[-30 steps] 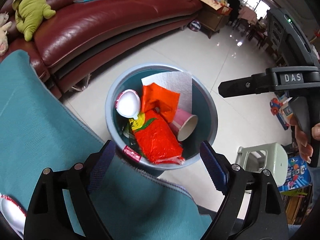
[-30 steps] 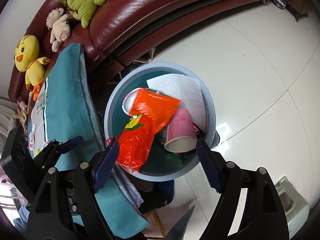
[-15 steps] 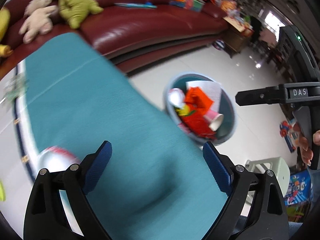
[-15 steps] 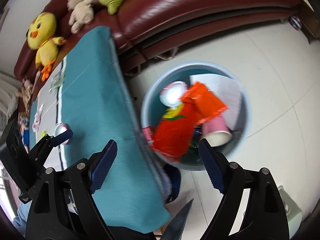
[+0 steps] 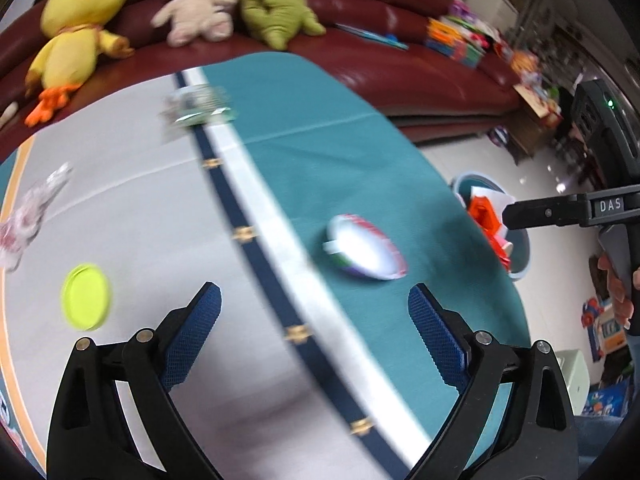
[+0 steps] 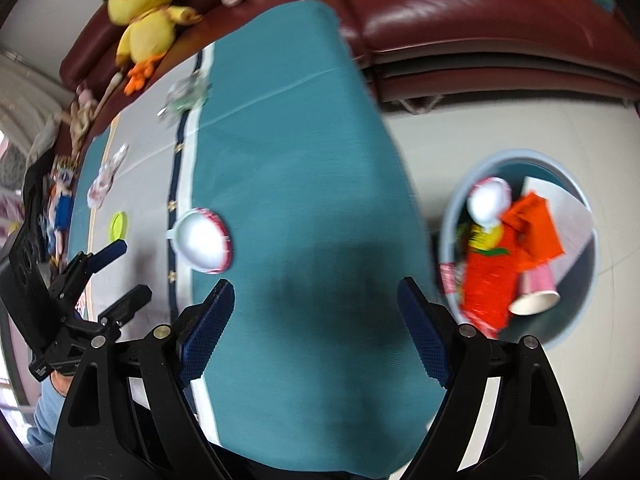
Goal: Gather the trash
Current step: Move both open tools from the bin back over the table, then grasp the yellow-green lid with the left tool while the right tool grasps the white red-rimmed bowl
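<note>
A white foil lid with a red rim [image 5: 366, 249] lies on the teal tablecloth [image 5: 320, 152], just beyond my open, empty left gripper [image 5: 314, 334]. It also shows in the right wrist view [image 6: 203, 239], left of my open, empty right gripper [image 6: 316, 330]. A yellow-green round lid [image 5: 85, 297], a crumpled clear wrapper [image 5: 28, 216] and a green-white wrapper [image 5: 198, 110] lie on the grey part of the table. The blue bin [image 6: 592, 240] on the floor holds an orange-red bag [image 6: 492, 280], a pink paper cup [image 6: 536, 292], a white lid and paper.
A dark red sofa [image 5: 400, 64] with a yellow duck plush [image 5: 76, 20], a beige plush and a green plush runs behind the table. Toys and boxes stand at the right. A pale stool [image 5: 572, 376] stands on the tiled floor beside the table.
Both grippers have swung left from above the bin to above the table. The bin has shifted to the right of both views, and the foil lid and table trash have come into view.
</note>
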`<state>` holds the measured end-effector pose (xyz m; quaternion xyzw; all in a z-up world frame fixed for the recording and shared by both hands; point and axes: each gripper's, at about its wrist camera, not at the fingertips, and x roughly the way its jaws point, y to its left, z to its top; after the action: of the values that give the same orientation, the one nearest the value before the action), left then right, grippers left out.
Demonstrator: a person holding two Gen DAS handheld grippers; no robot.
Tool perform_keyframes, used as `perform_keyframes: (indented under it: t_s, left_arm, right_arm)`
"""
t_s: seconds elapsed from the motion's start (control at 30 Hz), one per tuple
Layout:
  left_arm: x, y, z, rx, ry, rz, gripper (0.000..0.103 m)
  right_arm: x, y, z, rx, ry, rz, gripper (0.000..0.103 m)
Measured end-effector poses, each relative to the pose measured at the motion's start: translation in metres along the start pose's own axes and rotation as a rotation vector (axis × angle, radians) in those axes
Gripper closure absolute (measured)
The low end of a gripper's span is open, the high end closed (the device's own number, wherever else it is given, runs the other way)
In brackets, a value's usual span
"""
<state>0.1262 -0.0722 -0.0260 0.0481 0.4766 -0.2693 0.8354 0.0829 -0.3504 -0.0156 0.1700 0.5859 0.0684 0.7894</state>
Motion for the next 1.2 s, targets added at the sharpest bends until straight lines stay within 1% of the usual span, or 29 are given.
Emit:
perform_keyframes:
  t_s: [0.13, 0.3, 0.4, 0.5, 0.73, 0.97, 1.07, 1.13, 1.17, 1.2]
  left_arm:
    - [-0.01, 0.035, -0.012, -0.041, -0.01, 0.015, 0.008]
    - [-0.018, 0.074, -0.024, -0.088, -0.015, 0.052, 0.008]
    - [-0.024, 0.096, -0.03, -0.126, -0.02, 0.062, 0.008]
    - [-0.025, 0.11, -0.034, -0.157, -0.02, 0.07, 0.008]
    - [-0.025, 0.128, -0.04, -0.184, -0.024, 0.087, 0.008]
    - [-0.024, 0.141, -0.041, -0.213, -0.032, 0.092, 0.008]
    - [-0.023, 0.144, -0.041, -0.212, -0.033, 0.095, 0.008]
    - [-0.022, 0.144, -0.042, -0.211, -0.032, 0.102, 0.008]
    - [-0.022, 0.146, -0.042, -0.211, -0.032, 0.105, 0.008]
    - [-0.022, 0.147, -0.042, -0.213, -0.031, 0.107, 0.008]
  right_arm:
    - [0.016, 0.032, 0.008, -0.044, 0.028, -0.001, 0.023]
    - [0.038, 0.065, 0.016, -0.09, 0.061, 0.001, 0.023]
    - [0.053, 0.079, 0.019, -0.111, 0.081, 0.0, 0.023]
    - [0.071, 0.091, 0.024, -0.128, 0.102, -0.007, 0.023]
    - [0.093, 0.101, 0.029, -0.134, 0.116, -0.023, 0.023]
    - [0.101, 0.105, 0.024, -0.136, 0.083, -0.036, 0.023]
    - [0.106, 0.108, 0.022, -0.145, 0.088, -0.036, 0.024]
    - [0.109, 0.111, 0.02, -0.155, 0.096, -0.037, 0.036]
    - [0.109, 0.112, 0.02, -0.164, 0.087, -0.049, 0.045]
    - [0.108, 0.113, 0.02, -0.167, 0.092, -0.039, 0.049]
